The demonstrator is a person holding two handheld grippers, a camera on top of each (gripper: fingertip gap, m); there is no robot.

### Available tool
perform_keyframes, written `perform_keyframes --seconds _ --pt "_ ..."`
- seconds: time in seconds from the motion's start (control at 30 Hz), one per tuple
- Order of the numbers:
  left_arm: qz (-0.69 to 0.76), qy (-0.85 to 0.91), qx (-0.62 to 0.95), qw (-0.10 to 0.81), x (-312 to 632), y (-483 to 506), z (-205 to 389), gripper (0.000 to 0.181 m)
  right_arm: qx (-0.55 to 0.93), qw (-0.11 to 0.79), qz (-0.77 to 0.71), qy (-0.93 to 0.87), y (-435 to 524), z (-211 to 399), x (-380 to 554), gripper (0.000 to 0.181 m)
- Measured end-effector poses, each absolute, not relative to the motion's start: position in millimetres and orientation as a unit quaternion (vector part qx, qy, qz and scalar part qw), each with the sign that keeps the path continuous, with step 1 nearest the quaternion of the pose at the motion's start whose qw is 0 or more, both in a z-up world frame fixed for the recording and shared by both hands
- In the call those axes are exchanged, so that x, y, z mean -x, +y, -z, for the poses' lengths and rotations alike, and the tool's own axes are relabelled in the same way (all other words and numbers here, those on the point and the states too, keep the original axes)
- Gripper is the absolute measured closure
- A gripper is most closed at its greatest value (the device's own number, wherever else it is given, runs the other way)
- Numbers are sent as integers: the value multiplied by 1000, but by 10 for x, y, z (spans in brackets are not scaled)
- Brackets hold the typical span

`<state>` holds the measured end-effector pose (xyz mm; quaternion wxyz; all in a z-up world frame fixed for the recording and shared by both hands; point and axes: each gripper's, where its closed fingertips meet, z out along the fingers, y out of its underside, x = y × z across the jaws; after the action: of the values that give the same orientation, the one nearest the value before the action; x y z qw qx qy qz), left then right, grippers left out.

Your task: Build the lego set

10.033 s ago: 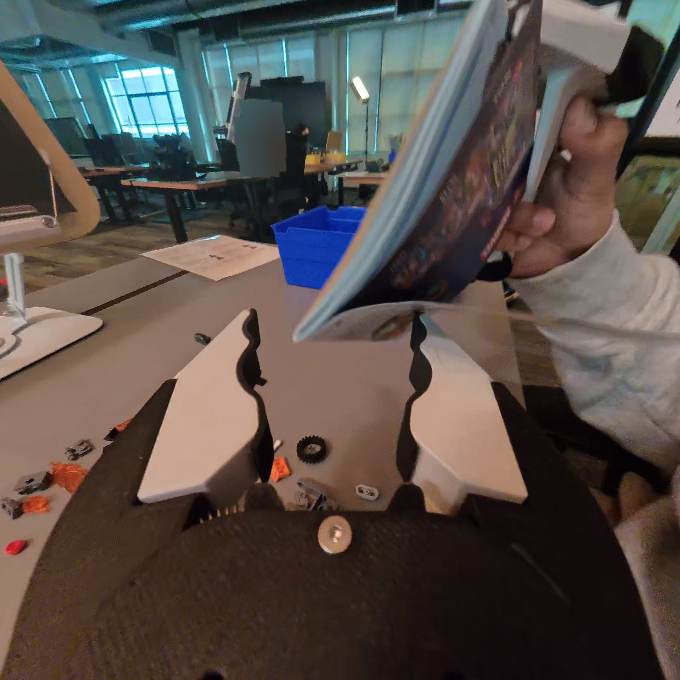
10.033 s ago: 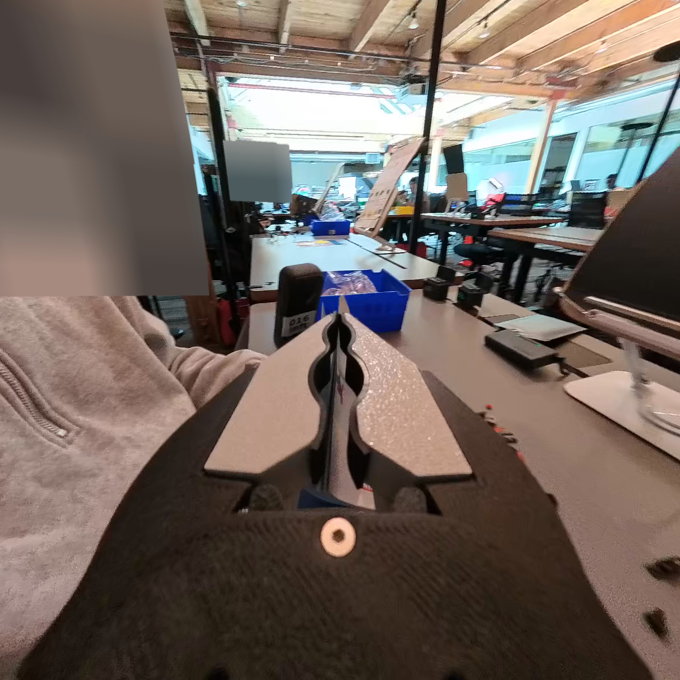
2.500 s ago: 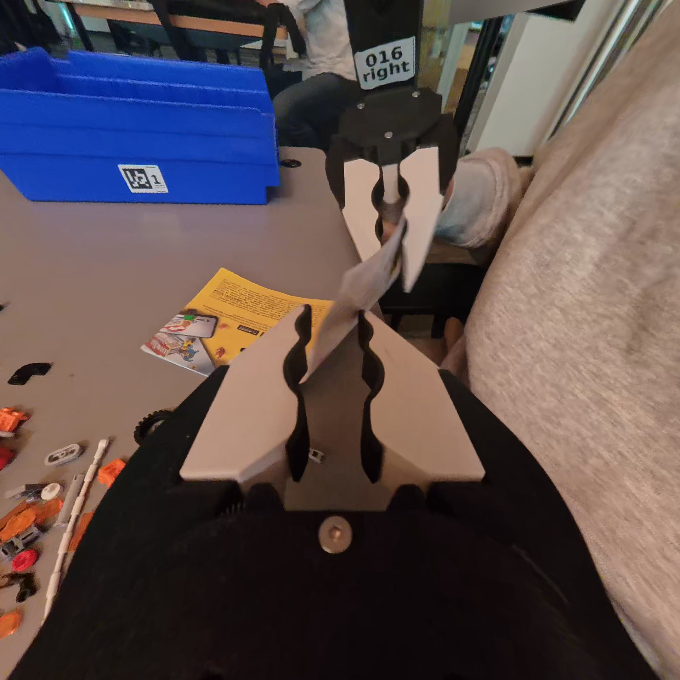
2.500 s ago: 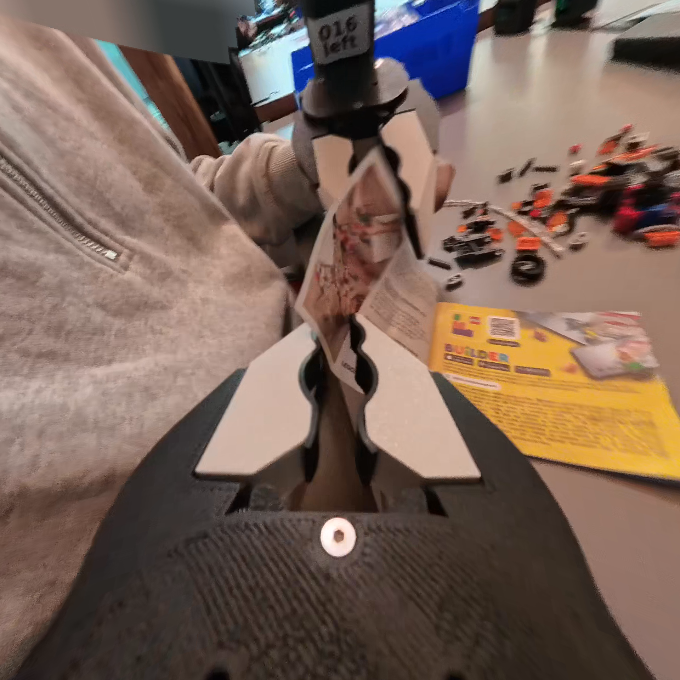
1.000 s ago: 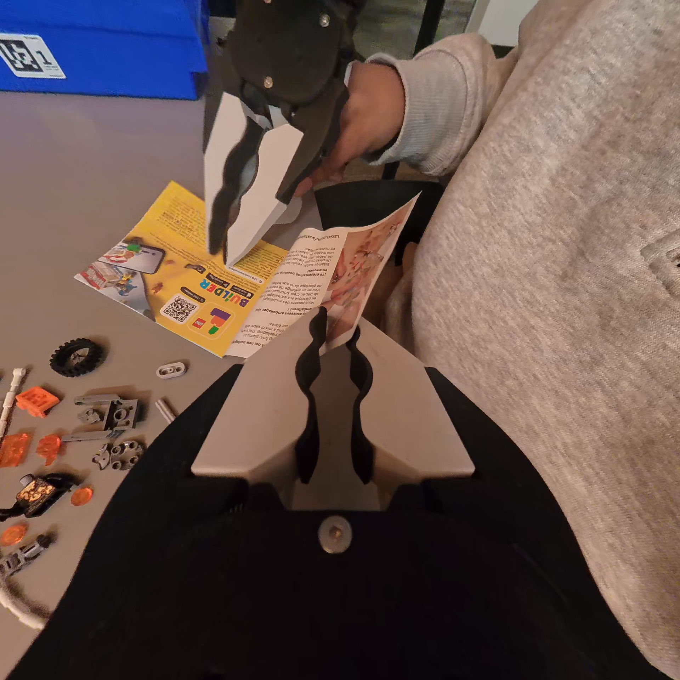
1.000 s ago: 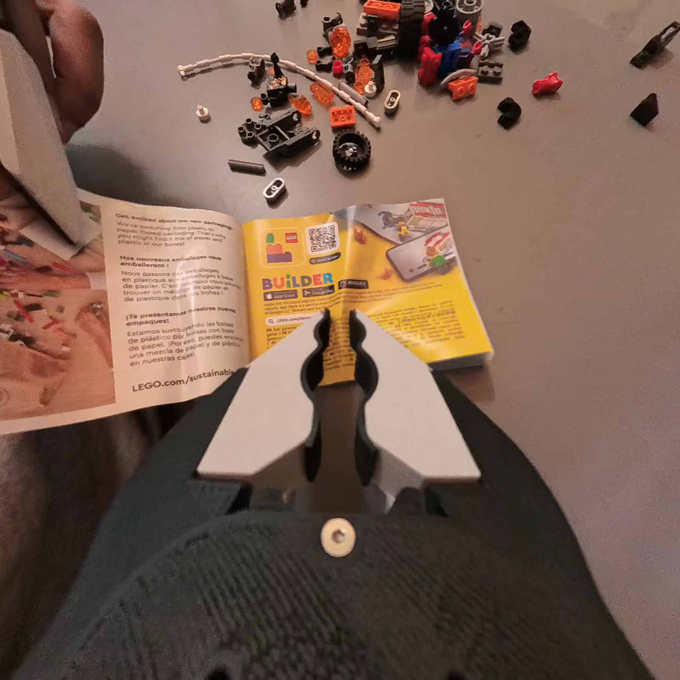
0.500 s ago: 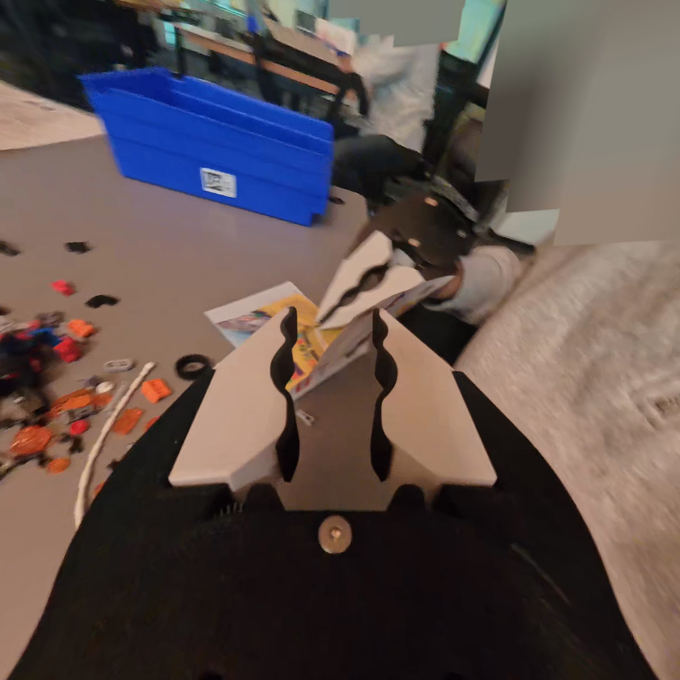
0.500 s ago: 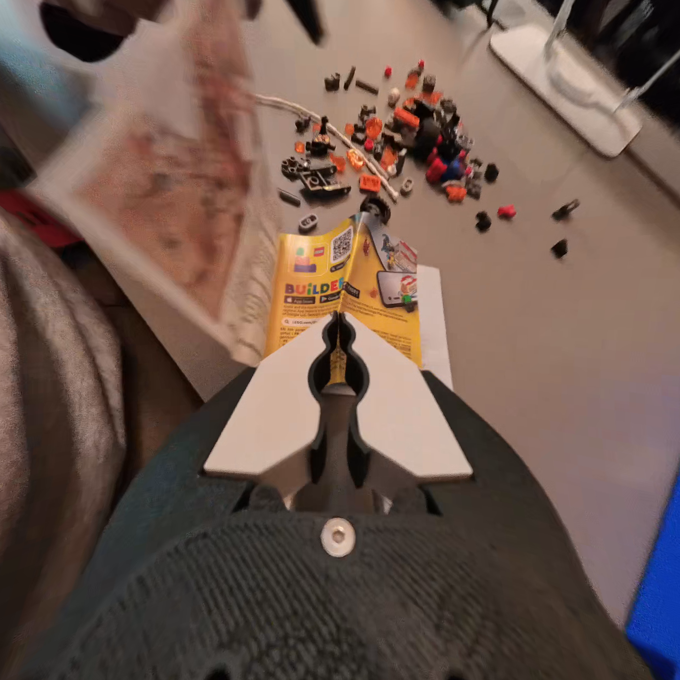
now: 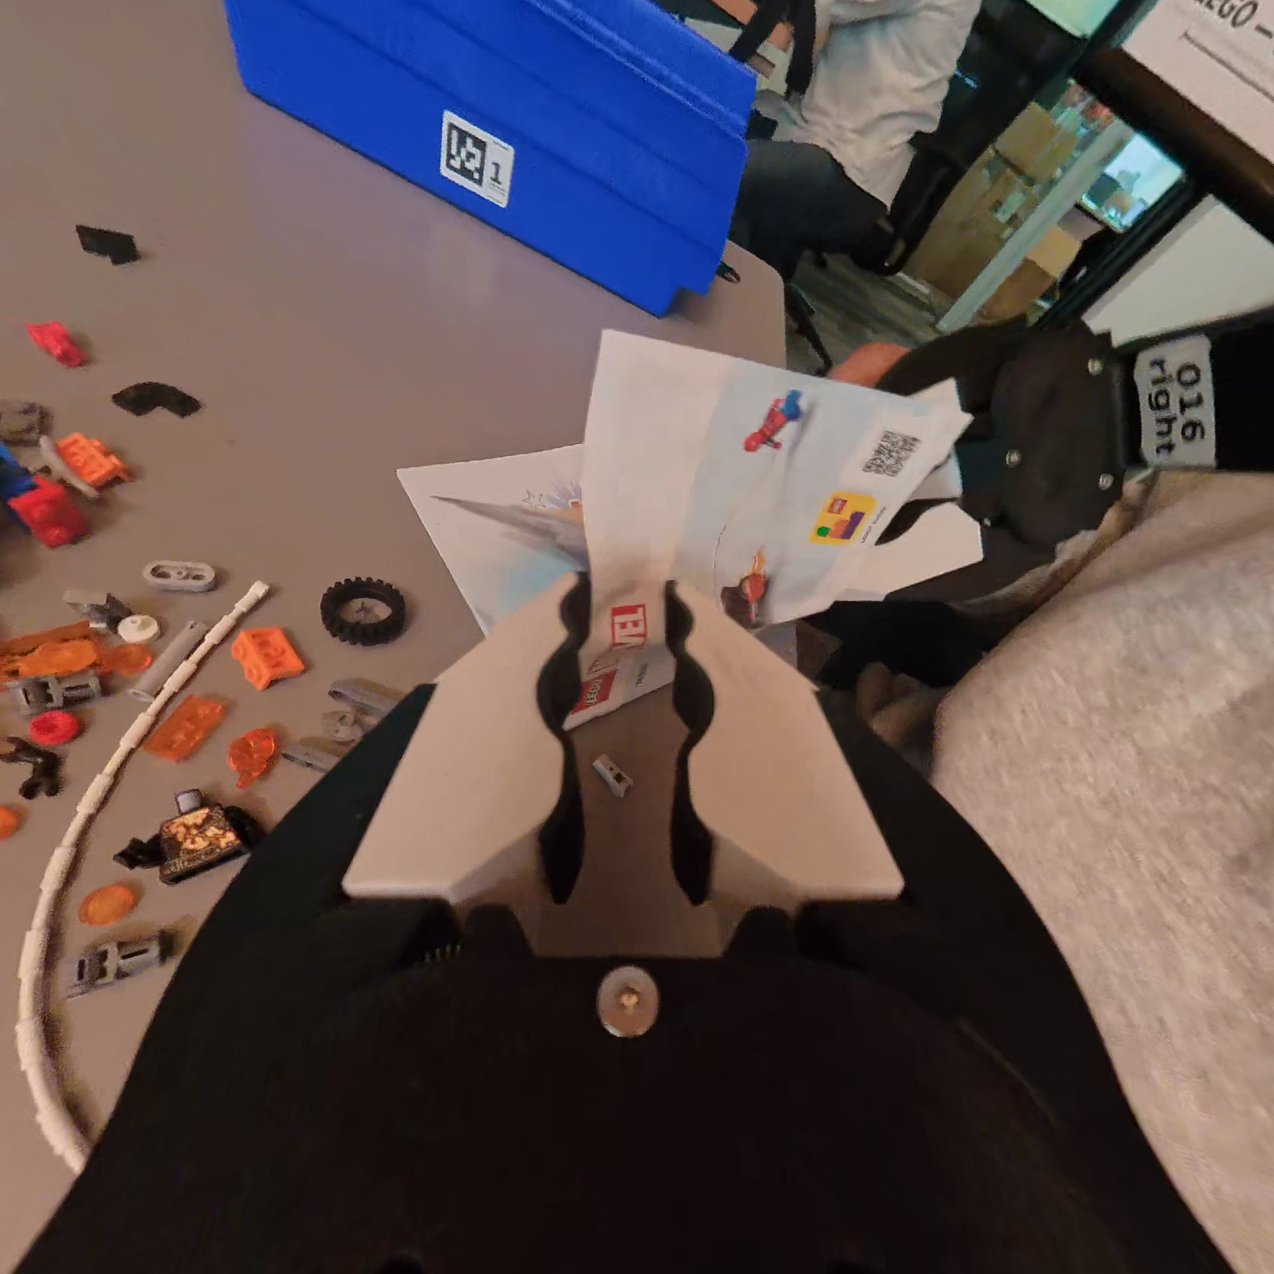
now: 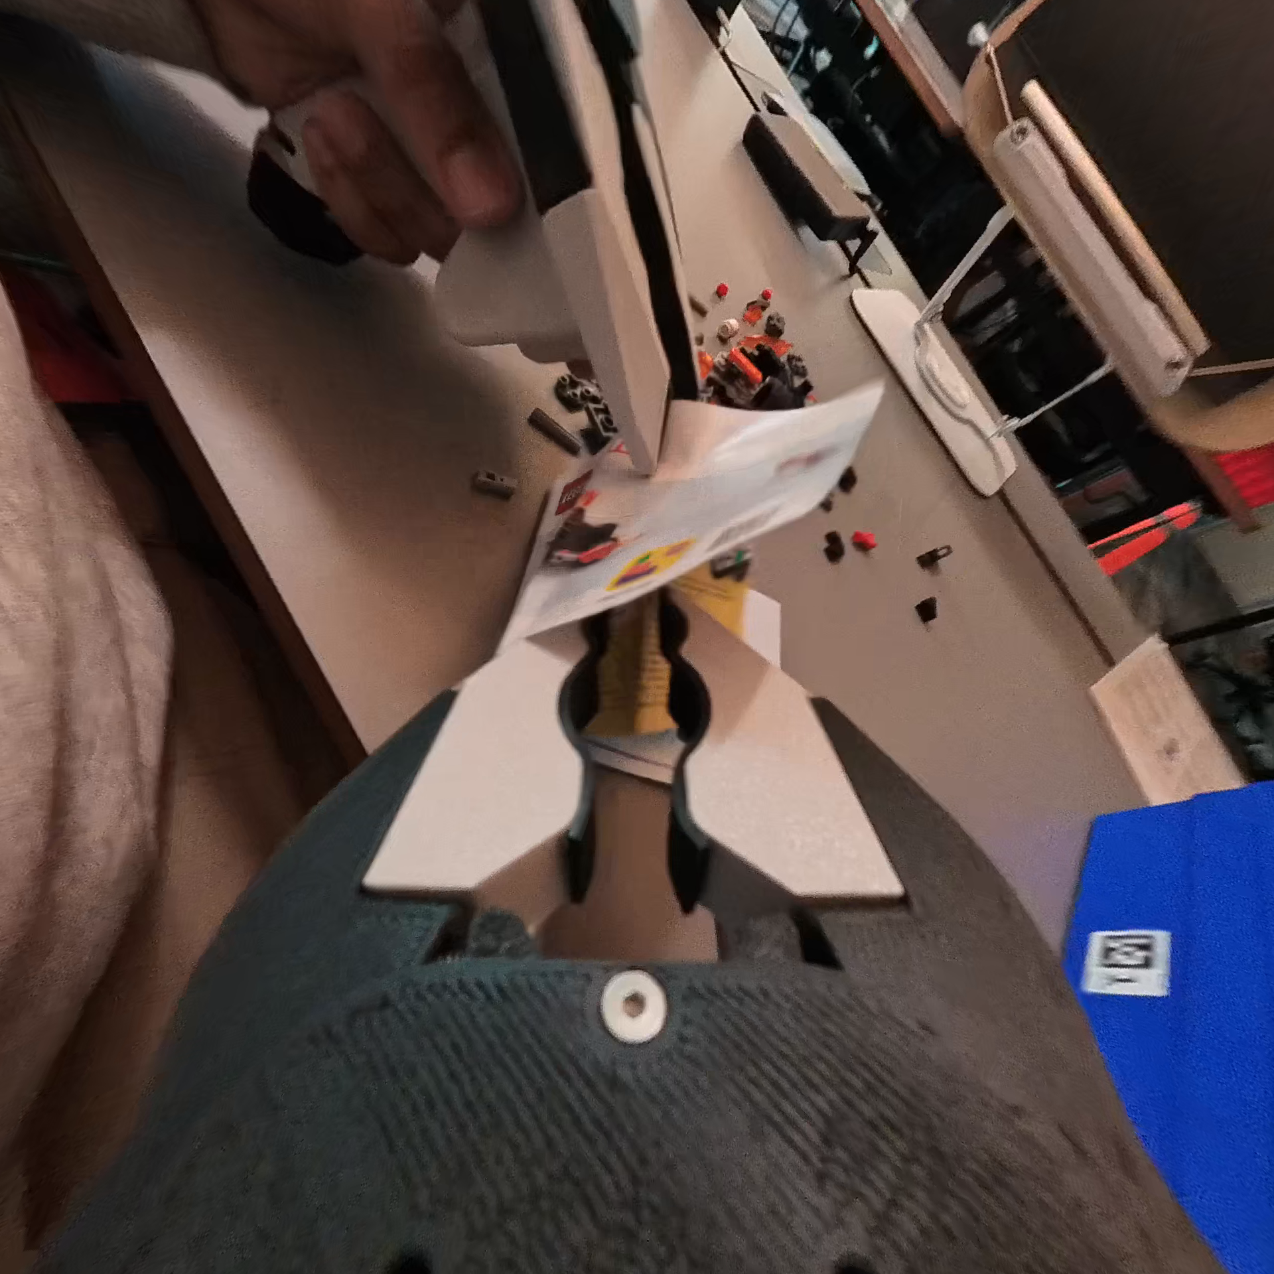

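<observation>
The lego instruction booklet [image 9: 724,482] lies open at the table's near edge with one white page lifted. My left gripper [image 9: 624,586] is open, with the lifted page's lower end at its tips. My right gripper [image 10: 638,613] is open, with yellow and white pages [image 10: 689,496] across its tips. It also shows in the left wrist view [image 9: 937,482], at the page's far edge. The left gripper also shows in the right wrist view [image 10: 655,441], its tip on the page. Loose lego pieces [image 9: 269,655], a black tyre [image 9: 363,610] and a white hose [image 9: 103,793] lie to the left.
A blue bin [image 9: 517,124] stands at the back of the grey table [image 9: 310,345]; it also shows in the right wrist view [image 10: 1186,999]. A flat white stand base [image 10: 931,386] lies beyond the piece pile. A person's grey sweater [image 9: 1103,758] is close on the right. Left and right tips are no more than a few centimetres apart.
A white page has been turned up over the yellow one. My right gripper, shut half a second ago, now stands open. My left gripper has moved in so its tips meet the page.
</observation>
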<state>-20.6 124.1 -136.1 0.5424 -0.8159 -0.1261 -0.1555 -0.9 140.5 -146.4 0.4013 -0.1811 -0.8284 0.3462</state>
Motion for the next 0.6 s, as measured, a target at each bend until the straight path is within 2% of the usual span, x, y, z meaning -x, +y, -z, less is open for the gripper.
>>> perform_keyframes --seconds 0.07,0.13,0.27,0.4,0.47,0.5,0.57,0.6 --pt "153 -107 811 555 170 1229 1321 175 228 355 -397 -815 1422 1382 9 152" --pt "171 -86 797 573 93 1209 1244 179 276 297 -484 -776 1477 1154 -3 134" --pt "188 -31 777 599 -58 1145 1131 181 345 182 -630 -672 1757 730 -1 119" --pt "178 27 766 617 -194 1088 1056 181 374 117 -626 -674 1812 954 -15 99" --pt "171 38 763 622 -203 1069 1035 181 357 45 -617 -699 1599 1138 -150 89" --pt "167 39 763 623 -196 1061 1033 181 334 -3 -622 -708 1462 1175 -269 88" --pt "161 35 768 619 -165 1045 1052 181 279 -78 -640 -712 1266 1133 -495 112" --pt "162 32 769 617 -156 1031 1057 181 266 -76 -642 -715 1233 1122 -518 120"
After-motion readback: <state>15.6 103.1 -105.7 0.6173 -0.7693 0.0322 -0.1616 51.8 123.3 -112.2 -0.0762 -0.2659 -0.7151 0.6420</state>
